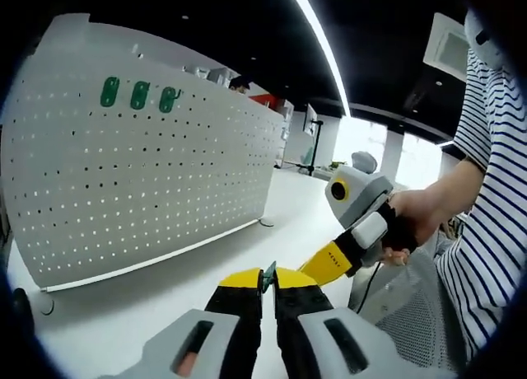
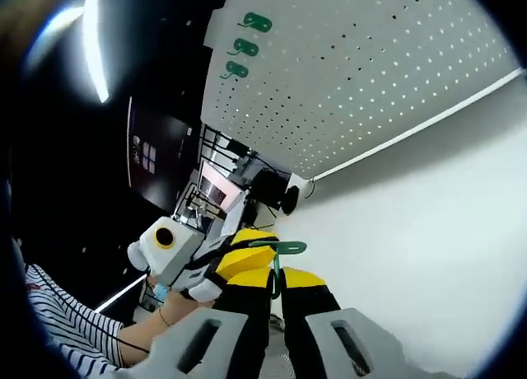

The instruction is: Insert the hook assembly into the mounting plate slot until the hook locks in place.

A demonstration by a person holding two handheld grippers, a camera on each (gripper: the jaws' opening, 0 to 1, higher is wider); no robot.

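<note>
**Fourth hook in hand, not yet at the board**

In the left gripper view, the white pegboard (image 1: 140, 165) fills the left half of the frame, with three green hooks (image 1: 138, 94) already seated in a row at its upper left. At bottom centre the left gripper (image 1: 268, 282) has its jaws pressed together on a dark green piece, which looks like part of the hook in hand. The right gripper (image 1: 333, 259) reaches in from the right and meets it there.

In the right gripper view, the right gripper (image 2: 275, 282) pinches a green hook (image 2: 280, 251) at lower centre, well apart from the board at upper right.

Judged from this, insertion and locking remain to be done.
</note>
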